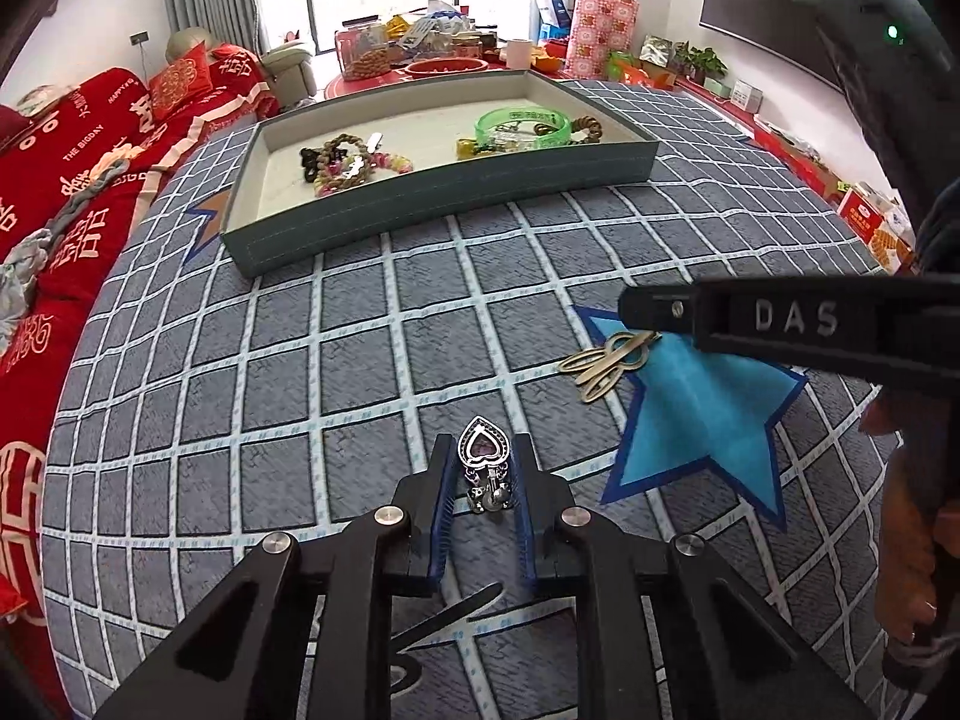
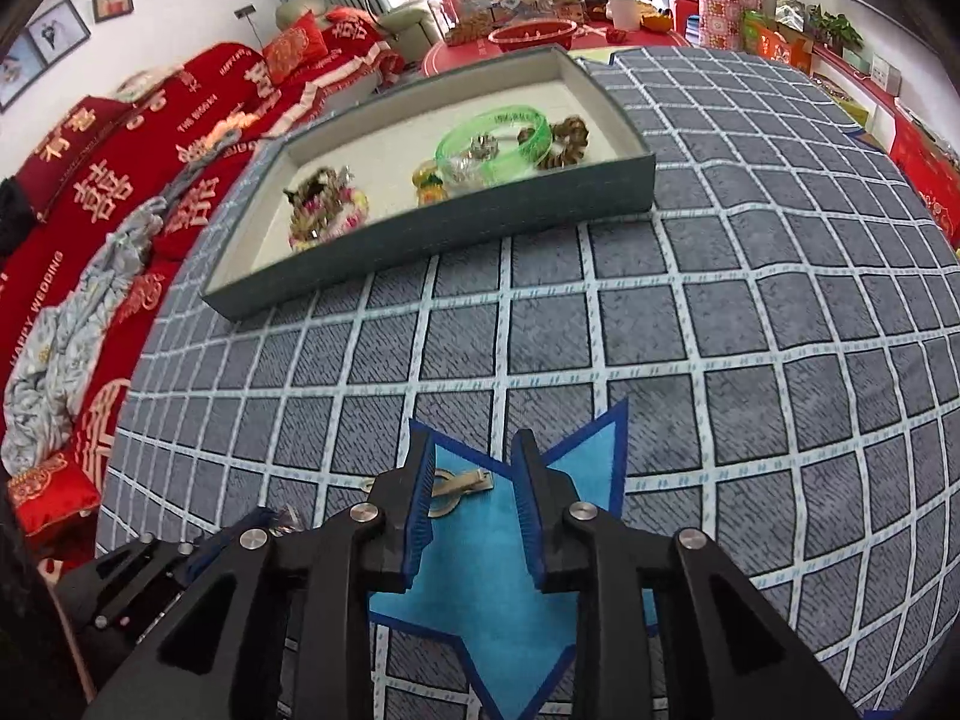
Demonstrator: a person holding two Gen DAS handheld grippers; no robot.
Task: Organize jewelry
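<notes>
A: Left gripper [image 1: 485,474] — what is the state?

B: Its fingers [image 1: 443,480] stand close together with a silver heart-shaped brooch [image 1: 483,456] between the blue pads. The pads sit just beside the piece on both sides; whether they press on it cannot be told. The brooch lies on the grey checked cloth of the worktop [image 1: 360,324], near its front edge.

A: And the right gripper [image 2: 474,480]?

B: Fingers [image 2: 420,492] parted a little, nothing between them. They hover over a blue star patch [image 2: 480,576] on the cloth. A brass-coloured hair clip [image 1: 606,360] lies at the left point of that star, partly behind the left finger in the right wrist view.

A: The tray?

B: A grey-green tray [image 1: 444,204] sits toward the far edge of the worktop. Inside, at its left end, a heap of beaded bracelets [image 1: 348,165]; at the right end a green bangle [image 1: 522,126], a yellow piece [image 2: 429,183] and a brown beaded item [image 2: 564,141].

A: Anything beside the worktop?

B: Red bedding [image 1: 90,180] along the left edge.
</notes>
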